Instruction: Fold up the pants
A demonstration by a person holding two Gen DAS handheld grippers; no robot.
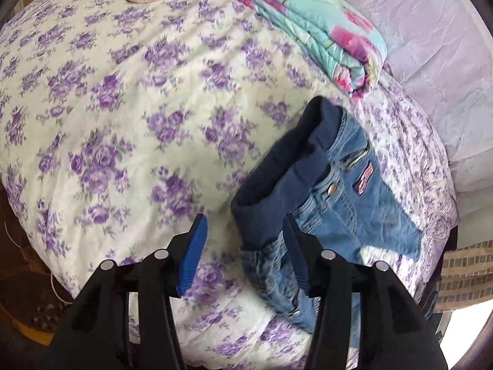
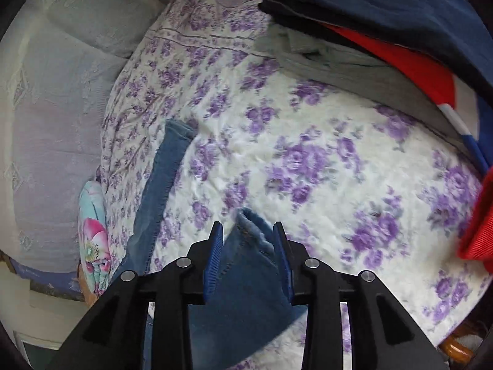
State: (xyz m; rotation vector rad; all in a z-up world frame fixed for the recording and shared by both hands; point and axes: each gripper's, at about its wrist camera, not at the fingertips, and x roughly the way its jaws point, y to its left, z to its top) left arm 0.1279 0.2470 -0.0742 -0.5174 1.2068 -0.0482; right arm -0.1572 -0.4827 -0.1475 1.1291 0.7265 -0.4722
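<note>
The blue denim pants with a dark navy waistband lie on the floral bedspread. My left gripper is open, just left of the waistband end, its right finger over the denim. In the right wrist view one pant leg stretches away on the left. The other leg's cuff lies between the fingers of my right gripper, which is open around it without clamping it.
A folded turquoise and pink quilt lies at the back of the bed, beside a lilac pillow. In the right wrist view, navy, red and grey clothes are piled at the far right of the bedspread.
</note>
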